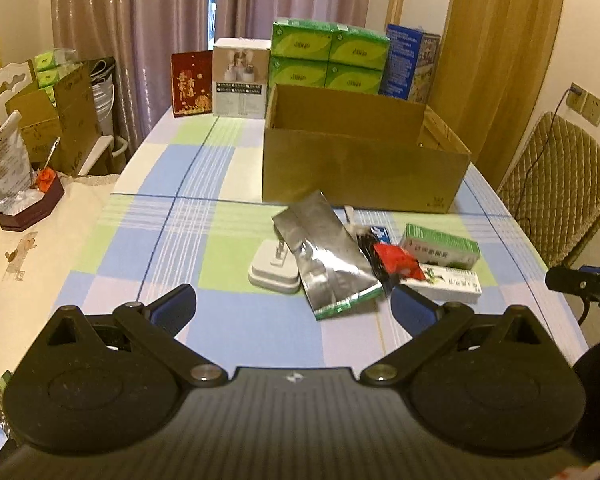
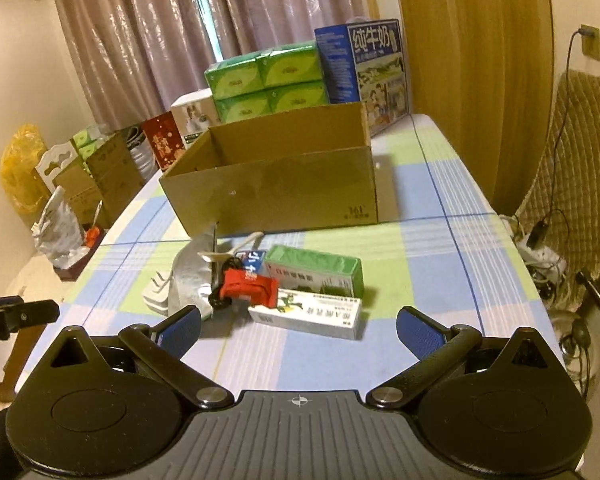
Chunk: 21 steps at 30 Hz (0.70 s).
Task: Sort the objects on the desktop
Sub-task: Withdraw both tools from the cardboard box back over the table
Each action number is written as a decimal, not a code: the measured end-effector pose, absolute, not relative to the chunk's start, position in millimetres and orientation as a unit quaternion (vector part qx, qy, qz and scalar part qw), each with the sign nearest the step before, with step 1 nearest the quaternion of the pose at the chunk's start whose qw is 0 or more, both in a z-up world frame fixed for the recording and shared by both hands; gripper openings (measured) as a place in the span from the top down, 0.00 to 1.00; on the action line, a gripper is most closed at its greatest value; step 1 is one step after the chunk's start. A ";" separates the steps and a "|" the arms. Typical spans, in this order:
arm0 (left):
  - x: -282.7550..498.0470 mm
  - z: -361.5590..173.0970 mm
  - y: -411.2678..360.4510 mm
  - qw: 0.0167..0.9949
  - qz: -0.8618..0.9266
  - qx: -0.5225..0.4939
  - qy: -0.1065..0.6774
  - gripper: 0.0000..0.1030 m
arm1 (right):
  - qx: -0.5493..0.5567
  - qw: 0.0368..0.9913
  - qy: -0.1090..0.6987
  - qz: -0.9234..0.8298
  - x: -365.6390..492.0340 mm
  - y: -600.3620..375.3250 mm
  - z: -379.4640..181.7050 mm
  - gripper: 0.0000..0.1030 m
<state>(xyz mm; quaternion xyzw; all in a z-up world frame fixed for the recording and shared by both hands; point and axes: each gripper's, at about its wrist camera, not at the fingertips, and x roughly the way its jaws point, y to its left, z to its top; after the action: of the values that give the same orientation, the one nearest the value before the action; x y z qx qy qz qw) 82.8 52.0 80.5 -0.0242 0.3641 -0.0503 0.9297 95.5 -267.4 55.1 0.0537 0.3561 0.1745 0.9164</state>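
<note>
Grippers, left gripper [image 1: 294,308] and right gripper [image 2: 298,330], gape wide, empty; grab one thing before the box [image 2: 276,188], lift slowly.

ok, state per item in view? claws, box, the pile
left claw: open, holding nothing, above the table
right claw: open, holding nothing, above the table
cardboard box: open at the top, upright, behind the pile
silver foil pouch: lying flat, partly over the white plug
white plug: prongs up
green box: lying on its side, closed
white box: lying flat, closed
red packet: atop the pile
</note>
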 end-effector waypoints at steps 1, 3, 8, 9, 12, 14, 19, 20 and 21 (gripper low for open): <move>81.6 78.8 50.3 0.929 -0.051 -0.021 0.365 0.01 | 0.054 0.916 0.357 0.174 95.3 -267.9 54.6 0.02; 80.3 75.8 47.5 0.928 -0.053 -0.018 0.368 0.01 | 0.054 0.915 0.359 0.173 93.9 -269.4 52.8 0.02; 79.4 68.0 43.5 0.925 -0.056 -0.016 0.375 0.01 | 0.050 0.913 0.365 0.177 93.3 -271.2 47.8 0.02; 78.9 66.6 43.6 0.925 -0.056 -0.015 0.376 0.01 | 0.048 0.912 0.366 0.177 93.4 -271.3 46.8 0.02; 80.1 63.2 43.2 0.923 -0.056 -0.015 0.379 0.01 | 0.045 0.910 0.370 0.180 94.6 -270.9 43.8 0.02; 81.7 61.0 43.0 0.922 -0.056 -0.012 0.382 0.01 | 0.041 0.909 0.371 0.182 95.6 -270.2 41.7 0.02; 86.4 55.2 45.1 0.920 -0.057 -0.011 0.387 0.01 | 0.038 0.906 0.379 0.185 100.4 -266.9 36.0 0.02; 87.7 53.6 45.9 0.919 -0.057 -0.010 0.389 0.01 | 0.037 0.905 0.380 0.186 101.4 -266.0 34.6 0.02; 88.8 51.9 46.7 0.919 -0.057 -0.009 0.390 0.01 | 0.037 0.904 0.382 0.186 102.5 -265.2 33.2 0.02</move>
<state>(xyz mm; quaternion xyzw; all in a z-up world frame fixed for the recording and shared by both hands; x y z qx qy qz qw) 88.8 46.7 51.9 -0.0092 0.3904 -0.0569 0.9189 102.5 -265.2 33.2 0.0367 0.3824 0.1858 0.9044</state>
